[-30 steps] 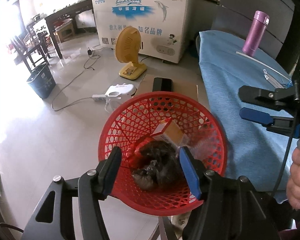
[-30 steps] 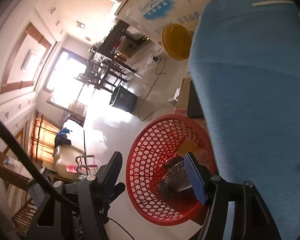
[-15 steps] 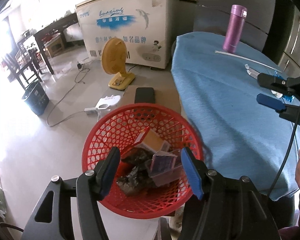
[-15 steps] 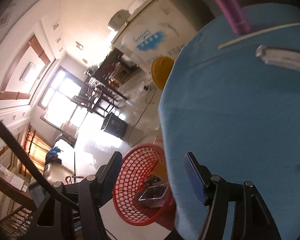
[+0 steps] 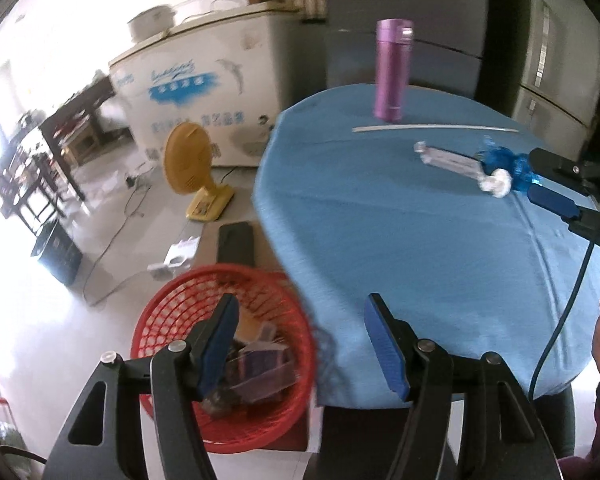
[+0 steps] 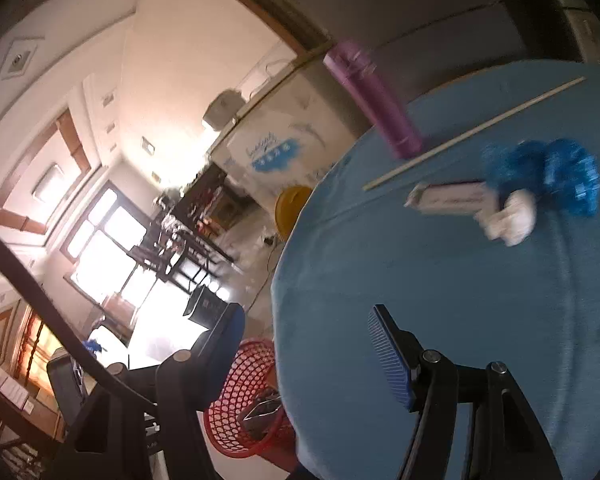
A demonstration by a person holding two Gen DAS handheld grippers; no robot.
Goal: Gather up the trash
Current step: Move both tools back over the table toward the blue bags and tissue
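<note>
While the dolphin logo and blue script on the white chest freezer (image 5: 204, 92) stay too blurred to read, the red mesh basket (image 5: 168, 320) sits on the floor beside the blue-clothed table (image 5: 400, 240), holding a clear plastic box and dark wrappers. Left gripper (image 5: 302, 344) has just been easing apart, nothing between its pads. Right gripper (image 6: 306, 344) hangs open and empty over the cloth. Crumpled blue wrapper (image 6: 540, 176), white wad (image 6: 512, 220) and flat packet (image 6: 448, 198) lie together near the purple flask (image 6: 376, 100).
</note>
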